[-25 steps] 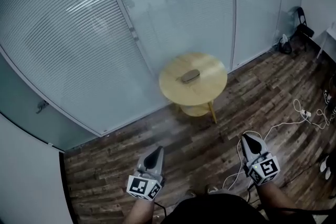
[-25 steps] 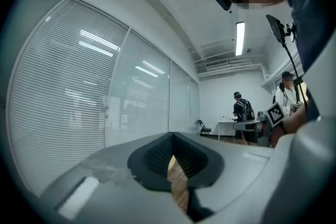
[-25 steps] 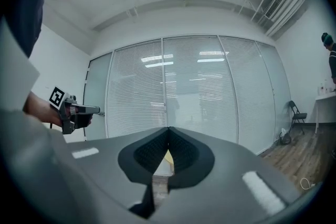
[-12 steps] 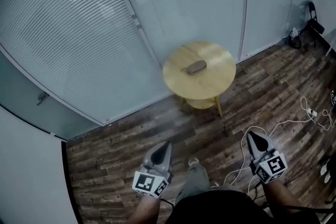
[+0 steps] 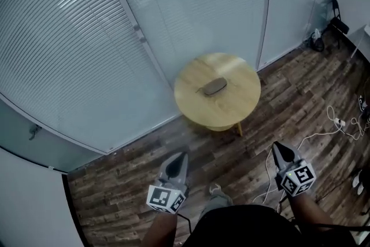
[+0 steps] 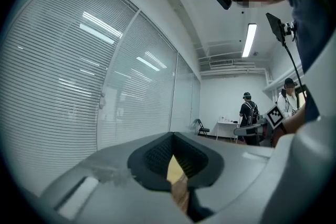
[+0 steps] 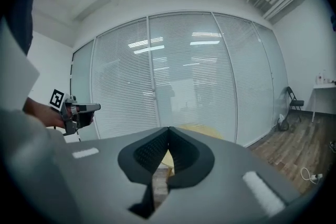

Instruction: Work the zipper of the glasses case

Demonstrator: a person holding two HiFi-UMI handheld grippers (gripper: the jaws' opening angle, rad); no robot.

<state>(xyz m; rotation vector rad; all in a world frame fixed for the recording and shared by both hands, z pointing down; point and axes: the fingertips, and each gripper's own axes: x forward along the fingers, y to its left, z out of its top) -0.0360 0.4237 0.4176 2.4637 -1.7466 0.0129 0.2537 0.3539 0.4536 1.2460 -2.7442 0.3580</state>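
Big picture first: a glass wall with blinds (image 5: 115, 37) curves across the whole far side, its bottom edge meeting the floor just behind the table. The dark plank floor (image 5: 191, 147) lies wide open between the person and the table, a broad bare stretch. Off to the right it gets busier: a white cable (image 5: 315, 135) loops over the boards near the right gripper, and a folding chair (image 5: 335, 13) stands in the far right corner by the glass.

Now the round wooden table (image 5: 231, 110), pale yellow, standing close to the glass, with a lower shelf peeking out beneath its near edge. Its top is bare all around the one thing on it.

Down at the front, the left gripper (image 5: 180, 158) is held low over the floor, jaws pressed together with nothing between them. The right gripper (image 5: 278, 148) is the same story: jaws closed tight, empty, aimed toward the table. The two sit well apart, one on each side of the person's shoe (image 5: 215, 188).

And the smallest: the glasses case (image 5: 214, 87), grey and oval, lies flat near the table's middle, towards the glass side and clear of every edge, well away from both grippers.
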